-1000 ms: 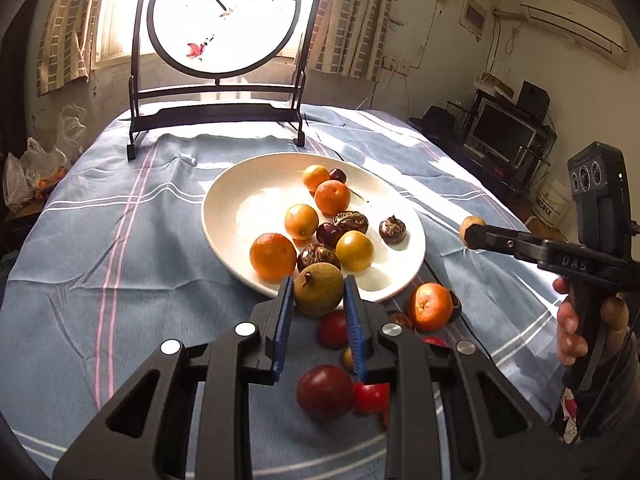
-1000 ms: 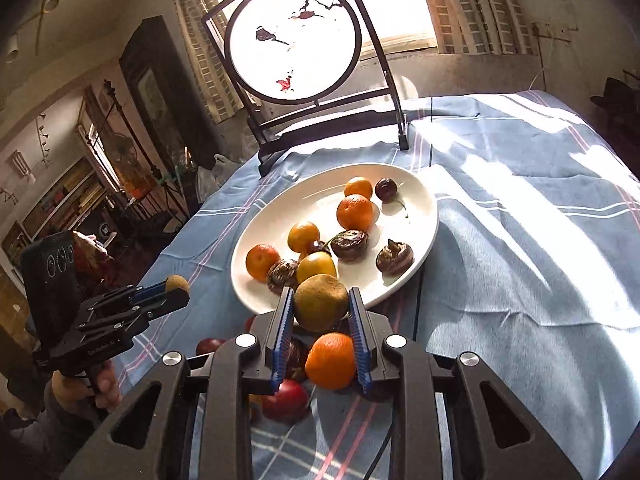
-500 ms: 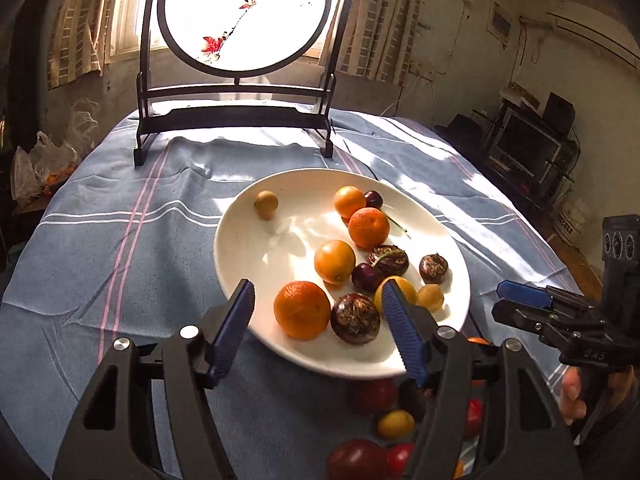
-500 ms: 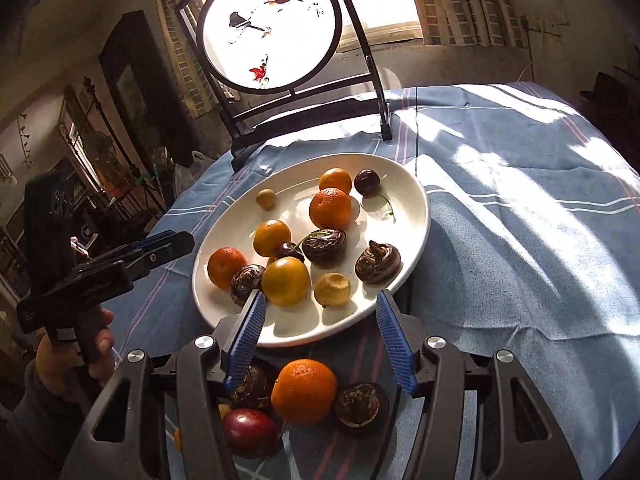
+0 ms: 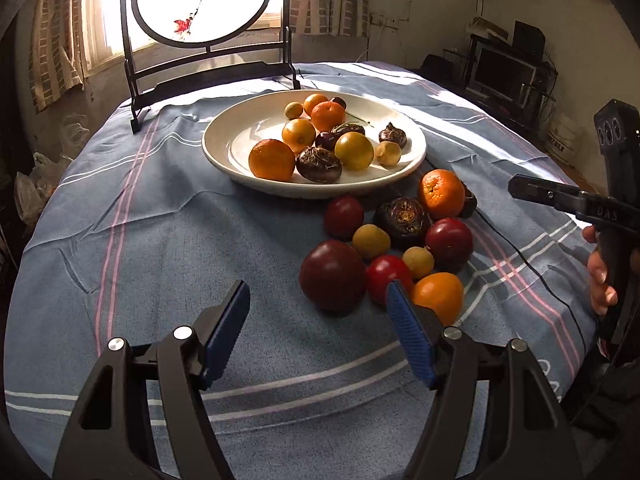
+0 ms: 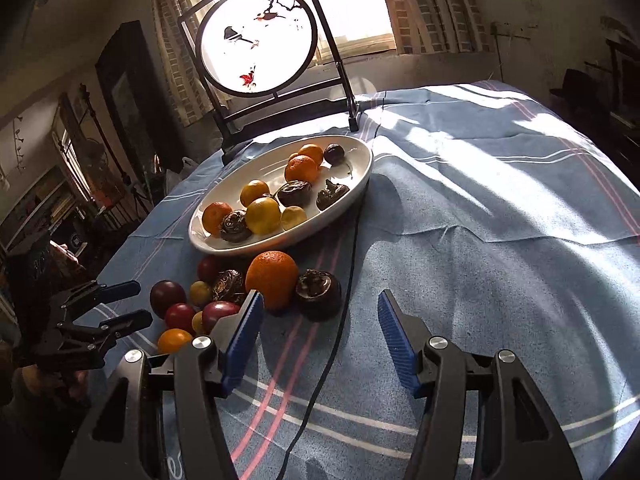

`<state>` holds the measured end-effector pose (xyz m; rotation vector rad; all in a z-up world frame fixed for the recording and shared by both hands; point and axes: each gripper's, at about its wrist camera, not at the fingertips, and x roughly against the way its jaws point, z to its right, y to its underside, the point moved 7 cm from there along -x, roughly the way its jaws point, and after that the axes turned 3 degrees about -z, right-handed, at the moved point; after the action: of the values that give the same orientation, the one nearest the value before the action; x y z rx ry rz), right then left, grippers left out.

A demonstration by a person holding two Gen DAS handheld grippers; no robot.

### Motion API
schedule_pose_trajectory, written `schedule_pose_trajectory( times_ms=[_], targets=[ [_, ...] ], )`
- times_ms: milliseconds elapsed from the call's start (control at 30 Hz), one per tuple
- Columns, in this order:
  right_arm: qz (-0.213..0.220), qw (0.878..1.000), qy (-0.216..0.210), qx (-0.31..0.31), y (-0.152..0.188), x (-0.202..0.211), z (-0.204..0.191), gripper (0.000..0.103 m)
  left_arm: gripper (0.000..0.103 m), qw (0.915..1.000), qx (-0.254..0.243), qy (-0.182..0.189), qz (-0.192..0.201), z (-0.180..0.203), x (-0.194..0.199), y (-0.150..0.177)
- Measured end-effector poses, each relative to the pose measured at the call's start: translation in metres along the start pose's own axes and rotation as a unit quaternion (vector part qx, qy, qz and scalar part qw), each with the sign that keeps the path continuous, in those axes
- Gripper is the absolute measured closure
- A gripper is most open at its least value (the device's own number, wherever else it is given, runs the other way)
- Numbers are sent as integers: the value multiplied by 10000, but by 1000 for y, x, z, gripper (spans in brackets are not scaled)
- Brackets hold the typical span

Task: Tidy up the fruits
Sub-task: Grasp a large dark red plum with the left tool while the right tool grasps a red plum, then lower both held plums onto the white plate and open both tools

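Observation:
A white plate (image 5: 224,148) (image 6: 360,168) in the middle of the table holds several oranges, yellow fruits and dark fruits. A pile of loose fruit lies on the cloth in front of it: an orange (image 5: 441,193) (image 6: 272,277), a dark red plum (image 5: 333,274), a small orange (image 5: 438,296) and others. My left gripper (image 5: 318,306) is open and empty, low over the cloth just before the pile; it also shows in the right wrist view (image 6: 128,304). My right gripper (image 6: 320,312) is open and empty, right of the pile; the left wrist view shows it from the side (image 5: 520,188).
A blue striped cloth (image 5: 140,240) covers the round table. A round painted screen on a black stand (image 5: 204,0) stands behind the plate. A black cable (image 6: 340,320) runs across the cloth from the plate toward me. A TV shelf (image 5: 508,68) stands at the right wall.
Both grippers held a small fruit a second ago, opened over the plate and left them there. Both have since pulled back toward me and lowered, jaws open wide.

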<state>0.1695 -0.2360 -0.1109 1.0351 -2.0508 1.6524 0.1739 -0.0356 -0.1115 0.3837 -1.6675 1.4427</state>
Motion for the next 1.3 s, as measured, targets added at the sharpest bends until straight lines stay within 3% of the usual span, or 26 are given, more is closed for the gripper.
schedule_pose_trajectory(
  times_ms=[267, 367, 567, 667, 867, 1000, 1067, 1167, 1300],
  targets=[
    [71, 10000, -4, 29, 1, 2, -1, 43, 64, 9997, 22, 215, -112, 6, -18, -14],
    [91, 9999, -2, 99, 2, 3, -2, 43, 67, 9987, 229, 447, -63, 1, -17, -12],
    [-122, 9972, -129, 728, 10, -1, -30, 43, 67, 9931, 749, 488, 754, -17, 14, -15],
    [-403, 9917, -186, 1206, 16, -12, -55, 43, 67, 9902, 1003, 512, 827, -26, 15, -17],
    [-965, 9858, -234, 1357, 17, -45, -83, 44, 67, 9906, 927, 517, 861, -23, 17, -17],
    [-1351, 9838, -443, 1094, 18, -62, -85, 56, 67, 9903, 951, 566, 845, -24, 16, -17],
    [-1354, 9847, -469, 989, 18, -62, -82, 65, 67, 9903, 944, 581, 840, -23, 16, -16],
    [-1186, 9882, -485, 844, 18, -53, -76, 65, 67, 9900, 951, 595, 856, -23, 16, -16],
    [-986, 9896, -888, 546, 14, -34, -68, 65, 67, 9891, 938, 564, 986, -22, 22, -17]
  ],
)
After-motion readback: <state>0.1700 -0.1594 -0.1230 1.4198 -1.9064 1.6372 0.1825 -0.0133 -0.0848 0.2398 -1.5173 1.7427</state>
